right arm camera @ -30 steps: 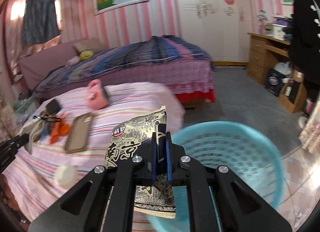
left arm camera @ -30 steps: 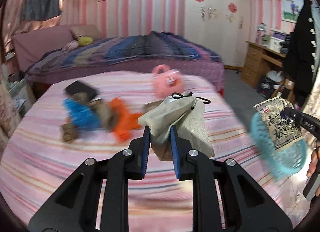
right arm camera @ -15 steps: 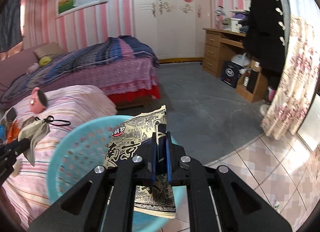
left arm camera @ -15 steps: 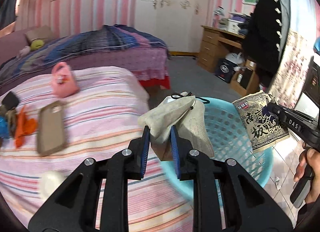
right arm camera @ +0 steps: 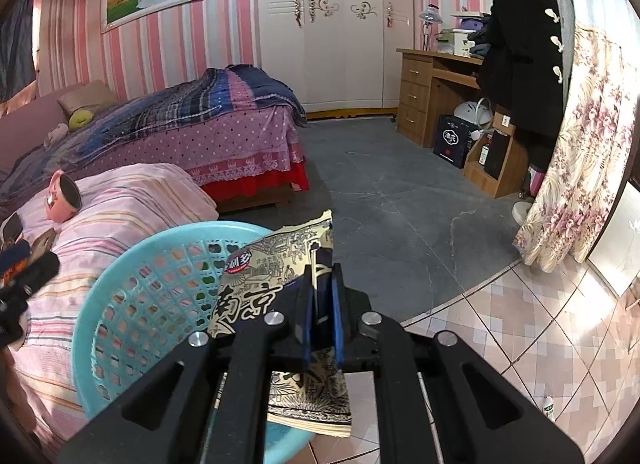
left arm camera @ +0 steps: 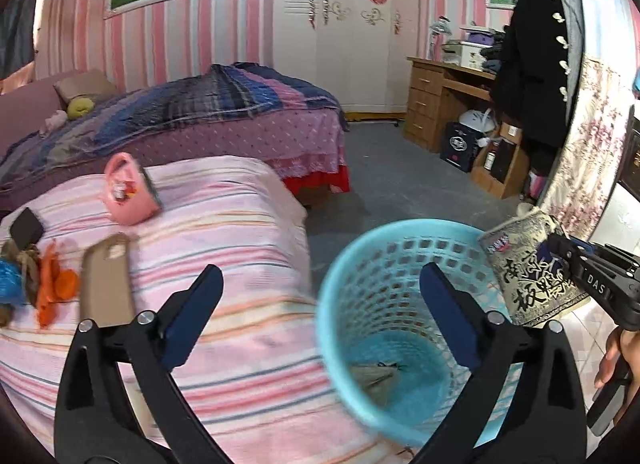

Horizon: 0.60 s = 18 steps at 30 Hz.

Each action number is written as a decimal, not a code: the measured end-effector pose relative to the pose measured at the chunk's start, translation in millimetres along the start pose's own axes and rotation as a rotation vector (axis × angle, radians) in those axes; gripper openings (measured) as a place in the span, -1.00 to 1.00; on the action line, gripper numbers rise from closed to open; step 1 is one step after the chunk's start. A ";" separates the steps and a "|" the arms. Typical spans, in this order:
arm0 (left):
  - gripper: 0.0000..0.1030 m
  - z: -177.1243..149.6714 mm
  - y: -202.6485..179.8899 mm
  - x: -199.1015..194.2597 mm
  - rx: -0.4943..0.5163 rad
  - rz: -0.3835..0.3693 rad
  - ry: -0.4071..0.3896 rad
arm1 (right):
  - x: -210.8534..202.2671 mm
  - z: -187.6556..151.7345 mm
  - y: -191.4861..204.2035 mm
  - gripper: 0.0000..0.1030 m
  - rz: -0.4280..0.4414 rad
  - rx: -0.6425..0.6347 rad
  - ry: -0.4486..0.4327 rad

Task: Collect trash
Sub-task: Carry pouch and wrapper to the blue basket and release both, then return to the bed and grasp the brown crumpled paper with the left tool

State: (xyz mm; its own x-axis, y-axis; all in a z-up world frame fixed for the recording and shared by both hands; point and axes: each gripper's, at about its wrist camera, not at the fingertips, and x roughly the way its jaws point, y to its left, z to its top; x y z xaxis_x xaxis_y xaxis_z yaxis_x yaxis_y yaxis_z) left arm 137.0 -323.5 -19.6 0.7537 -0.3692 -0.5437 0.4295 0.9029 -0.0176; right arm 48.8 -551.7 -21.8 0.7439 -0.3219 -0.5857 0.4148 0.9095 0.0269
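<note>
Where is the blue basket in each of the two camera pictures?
Left wrist view: the blue basket sits lower centre-right, beside the striped bed.
Right wrist view: the basket is lower left, partly behind the snack bag.
Shared landmark: the white wardrobe.

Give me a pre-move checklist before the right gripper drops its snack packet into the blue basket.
1. Right gripper has the snack packet between its pads, jaws opening: ok.
2. Packet over the blue basket mouth: ok, it overlaps the near rim in the right wrist view.
3. Left gripper empty, jaws opening: ok.
4. Left gripper clear of the drop path: not ok, it hangs over the basket.
5. Beige bag lies in the basket bottom: ok.
6. Basket upright: cannot tell.
</note>
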 end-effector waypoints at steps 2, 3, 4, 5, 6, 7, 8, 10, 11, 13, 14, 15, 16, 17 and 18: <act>0.88 1.4 11.2 -4.5 -0.009 0.017 0.001 | 2.8 0.4 7.2 -0.75 -0.007 -0.007 0.005; 0.88 1.4 19.8 -7.5 -0.016 0.027 0.003 | 4.1 0.4 10.6 -0.55 -0.009 -0.007 0.008; 0.88 1.6 24.5 -9.4 -0.019 0.032 0.004 | 5.5 0.5 13.4 -0.21 -0.011 -0.004 0.011; 0.89 1.6 29.2 -11.7 -0.022 0.040 0.004 | 6.9 0.4 17.2 -0.04 -0.006 0.005 0.012; 0.89 1.4 36.0 -14.3 -0.025 0.050 0.004 | 7.4 0.8 20.0 0.12 -0.002 0.011 0.012; 0.89 1.4 41.8 -17.1 -0.028 0.061 0.003 | 7.4 1.8 23.0 0.12 -0.002 0.014 0.015; 0.89 1.2 49.0 -21.4 -0.031 0.074 0.001 | 6.7 2.5 25.0 0.13 -0.002 0.017 0.014; 0.89 -0.1 60.7 -28.3 -0.034 0.090 -0.007 | 2.5 3.5 30.6 0.45 0.003 0.032 -0.007; 0.89 -0.7 66.7 -31.5 -0.035 0.101 -0.010 | 0.5 4.5 34.2 0.53 0.004 0.035 -0.018; 0.89 -2.2 83.2 -40.4 -0.046 0.124 -0.014 | -2.9 6.1 43.2 0.65 -0.004 0.023 -0.032; 0.89 -2.7 90.4 -43.9 -0.054 0.133 -0.016 | -3.8 6.3 48.1 0.67 -0.006 0.013 -0.037; 0.89 -3.2 97.4 -47.4 -0.058 0.143 -0.019 | -4.4 6.3 53.4 0.71 -0.006 0.004 -0.040; 0.89 -4.4 104.5 -50.2 -0.060 0.155 -0.022 | -4.5 6.0 58.9 0.72 -0.003 -0.006 -0.040; 0.89 -5.2 111.4 -54.1 -0.062 0.171 -0.026 | -4.3 5.8 64.4 0.72 0.000 -0.015 -0.039; 0.89 -5.9 116.5 -56.3 -0.064 0.180 -0.027 | -3.5 6.4 68.4 0.73 0.002 -0.023 -0.038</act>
State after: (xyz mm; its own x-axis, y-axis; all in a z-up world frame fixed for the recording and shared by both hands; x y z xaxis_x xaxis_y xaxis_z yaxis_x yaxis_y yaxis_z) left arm 141.7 -196.3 4.0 0.8293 -0.2051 -0.5197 0.2544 0.9668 0.0245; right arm 78.0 -490.1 -12.7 0.7646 -0.3292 -0.5541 0.4009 0.9161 0.0090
